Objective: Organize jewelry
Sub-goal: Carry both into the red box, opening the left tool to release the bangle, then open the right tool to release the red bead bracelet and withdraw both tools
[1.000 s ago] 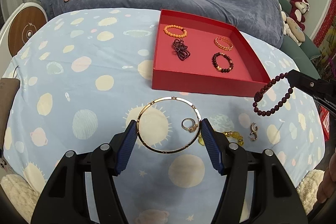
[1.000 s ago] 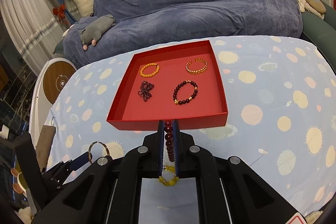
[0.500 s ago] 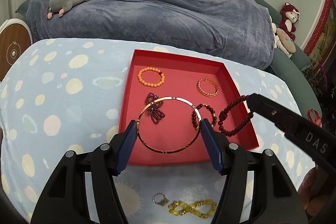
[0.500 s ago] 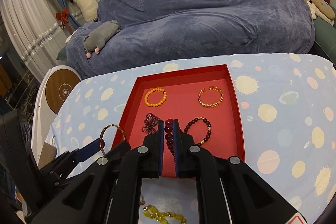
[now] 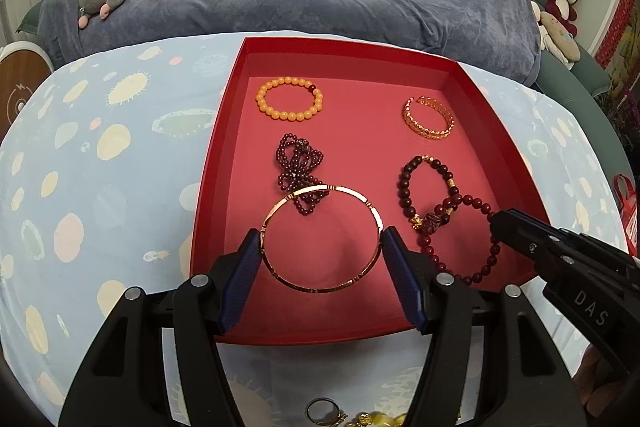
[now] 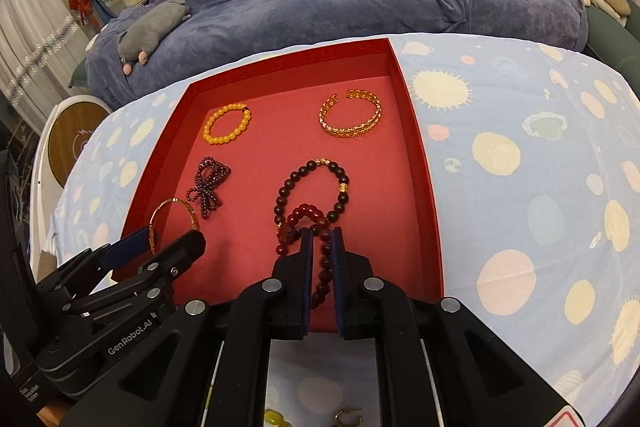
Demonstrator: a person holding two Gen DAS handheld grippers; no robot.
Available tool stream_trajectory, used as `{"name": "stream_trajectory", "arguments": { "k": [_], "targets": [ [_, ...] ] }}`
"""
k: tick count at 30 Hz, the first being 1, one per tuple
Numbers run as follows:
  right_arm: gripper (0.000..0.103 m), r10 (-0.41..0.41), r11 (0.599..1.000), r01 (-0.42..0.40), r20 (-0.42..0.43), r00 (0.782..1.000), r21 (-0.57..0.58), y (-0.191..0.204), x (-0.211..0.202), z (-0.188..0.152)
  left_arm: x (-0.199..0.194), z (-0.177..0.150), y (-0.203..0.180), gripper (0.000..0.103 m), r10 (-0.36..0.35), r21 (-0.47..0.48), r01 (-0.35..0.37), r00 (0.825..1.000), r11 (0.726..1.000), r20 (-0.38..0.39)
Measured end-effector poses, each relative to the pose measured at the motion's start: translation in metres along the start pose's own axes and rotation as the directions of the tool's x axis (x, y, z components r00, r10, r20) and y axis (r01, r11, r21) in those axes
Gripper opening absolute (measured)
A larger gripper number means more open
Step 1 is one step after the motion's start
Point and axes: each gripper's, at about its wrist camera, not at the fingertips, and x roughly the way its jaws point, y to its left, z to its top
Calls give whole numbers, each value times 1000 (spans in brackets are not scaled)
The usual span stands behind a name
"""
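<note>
Tray (image 5: pixel 224 155), red, shallow, rectangular, on a pale blue cloth (image 5: pixel 100 187) printed with planets. Contents: orange bead bracelet (image 5: pixel 289 103), far left; gold open cuff (image 5: pixel 428 118), far right; dark garnet bead cluster (image 5: pixel 298 173), tangled, middle left; dark brown bead bracelet (image 5: pixel 428 187) with gold spacers, middle right.

Bangle (image 5: pixel 320 238), thin, gold-toned, round, clamped across its width between the blue pads of the left gripper (image 5: pixel 320 267), over the near left part of the tray.

Red bead bracelet (image 5: pixel 460 239), glossy, pinched by the narrowly closed right gripper (image 6: pixel 320 259); its loop drapes onto the tray floor and overlaps the brown bracelet.

Ring (image 5: pixel 322 411) and yellow bead piece (image 5: pixel 376 419) on the cloth before the tray.
</note>
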Motion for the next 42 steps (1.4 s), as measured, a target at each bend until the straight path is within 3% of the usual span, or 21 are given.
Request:
{"name": "stream_trajectory", "arguments": {
  "k": [4, 7, 16, 23, 31, 36, 42],
  "targets": [
    [16, -18, 1000, 18, 15, 1000, -4, 0, -4, -2, -3, -4, 0, 62, 15, 0, -15, 1000, 1000, 13],
    [28, -24, 1000, 24, 37, 999, 0, -1, -12, -3, -11, -5, 1, 73, 27, -13, -26, 999, 1000, 43],
    [30, -33, 999, 33, 91, 995, 0, -3, -48, -12, -38, -15, 9, 74, 35, -28, -33, 997, 999, 73],
    [30, -33, 999, 33, 81, 996, 3, -5, -66, -38, -59, -38, 17, 74, 39, -57, -35, 996, 998, 78],
    [30, -52, 998, 51, 51, 997, 29, -16, -78, -80, -74, -78, 14, 74, 26, -93, -23, 999, 995, 26],
    [30, -67, 997, 66, 14, 998, 40, -25, -78, -105, -70, -100, -8, 74, -12, -135, 8, 1000, 991, -26],
    [31, -69, 996, 70, -12, 998, 60, -33, -77, -122, -55, -109, -39, 74, -5, -93, -2, 998, 996, -68]
  ]
}}
